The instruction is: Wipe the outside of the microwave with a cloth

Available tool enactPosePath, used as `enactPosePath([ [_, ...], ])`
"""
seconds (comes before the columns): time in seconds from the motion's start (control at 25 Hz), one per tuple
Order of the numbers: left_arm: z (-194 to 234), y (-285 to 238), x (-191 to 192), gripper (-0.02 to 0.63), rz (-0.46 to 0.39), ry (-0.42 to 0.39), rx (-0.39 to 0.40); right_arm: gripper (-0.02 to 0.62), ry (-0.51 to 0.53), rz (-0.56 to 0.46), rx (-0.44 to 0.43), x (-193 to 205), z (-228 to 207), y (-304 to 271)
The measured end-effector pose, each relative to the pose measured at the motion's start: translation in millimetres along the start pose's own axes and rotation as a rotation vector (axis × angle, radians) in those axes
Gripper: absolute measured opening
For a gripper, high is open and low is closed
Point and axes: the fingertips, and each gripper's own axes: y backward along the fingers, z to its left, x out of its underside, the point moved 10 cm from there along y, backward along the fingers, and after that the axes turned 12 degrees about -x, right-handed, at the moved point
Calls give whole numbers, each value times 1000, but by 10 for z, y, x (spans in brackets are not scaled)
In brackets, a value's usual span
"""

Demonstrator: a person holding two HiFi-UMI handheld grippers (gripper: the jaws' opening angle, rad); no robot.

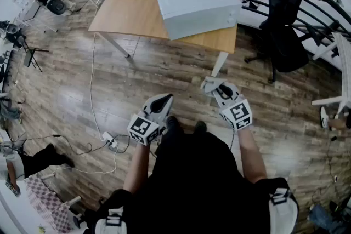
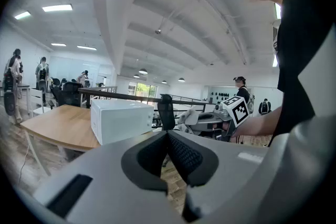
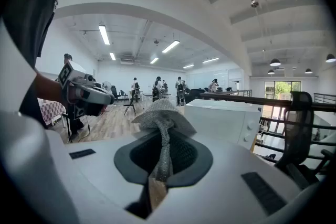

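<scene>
Far back from the table [image 1: 129, 11] that carries the microwave [image 1: 197, 4], the head view shows the left gripper [image 1: 162, 100] and right gripper [image 1: 211, 85] held low by the person's waist. Only the right gripper view shows its jaws clamped on a grey cloth [image 3: 163, 112], which fans out past the tips. The left gripper view shows its jaws pressed together, with nothing between them.

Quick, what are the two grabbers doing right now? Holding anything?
Left gripper: closed, nothing in it.
Right gripper: closed on the grey cloth.
</scene>
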Motion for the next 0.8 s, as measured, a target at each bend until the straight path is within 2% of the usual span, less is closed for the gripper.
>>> enactPosePath([
  [0.12, -94, 44, 23, 3, 19, 17, -5, 17, 1, 2, -4, 21, 32, 57],
  [0.32, -211, 66, 27, 3, -3, -11, -6, 17, 6, 10, -14, 93, 65, 164],
  [0.48, -289, 120, 19, 3, 13, -14, -6, 17, 4, 10, -28, 143, 69, 172],
  [0.8, -110, 124, 107, 3, 45, 12, -9, 17, -14, -4, -37, 59, 48, 7],
])
